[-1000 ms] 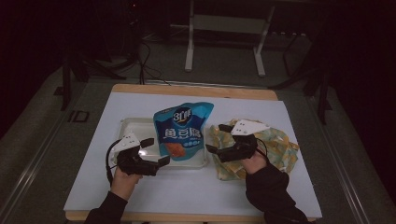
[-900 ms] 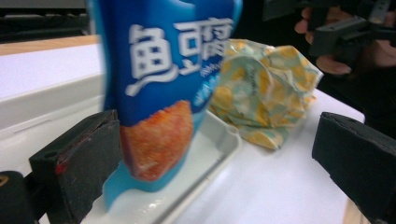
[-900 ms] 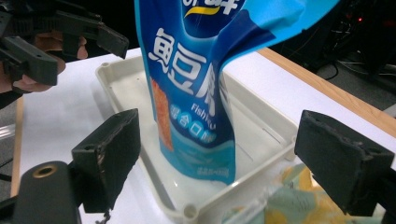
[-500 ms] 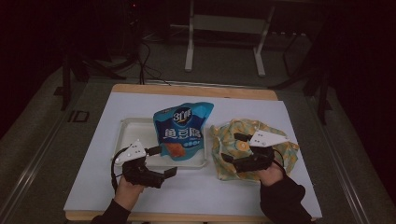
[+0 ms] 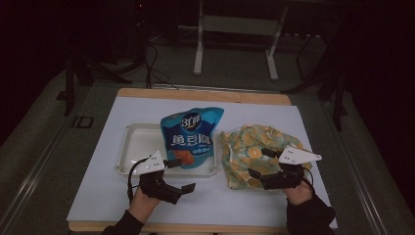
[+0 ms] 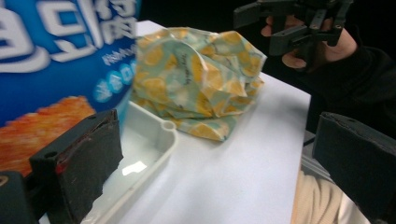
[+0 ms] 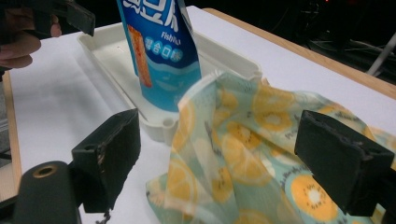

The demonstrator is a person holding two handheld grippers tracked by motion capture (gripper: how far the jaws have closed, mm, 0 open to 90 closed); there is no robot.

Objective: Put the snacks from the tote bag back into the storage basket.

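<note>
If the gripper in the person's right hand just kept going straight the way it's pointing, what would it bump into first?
Probably the orange-print bag: it lies between the open jaws of the right gripper. Beyond it sit the white tray and the blue snack pouch. Depth is hard to judge.

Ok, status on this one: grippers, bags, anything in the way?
Left hand-held gripper open, empty. Right hand-held gripper open over orange-print bag. Blue snack bag in white tray. Nothing in the way.

Blue snack bag (image 6: 56, 60) blurred and cropped at the left gripper view's edge.
</note>
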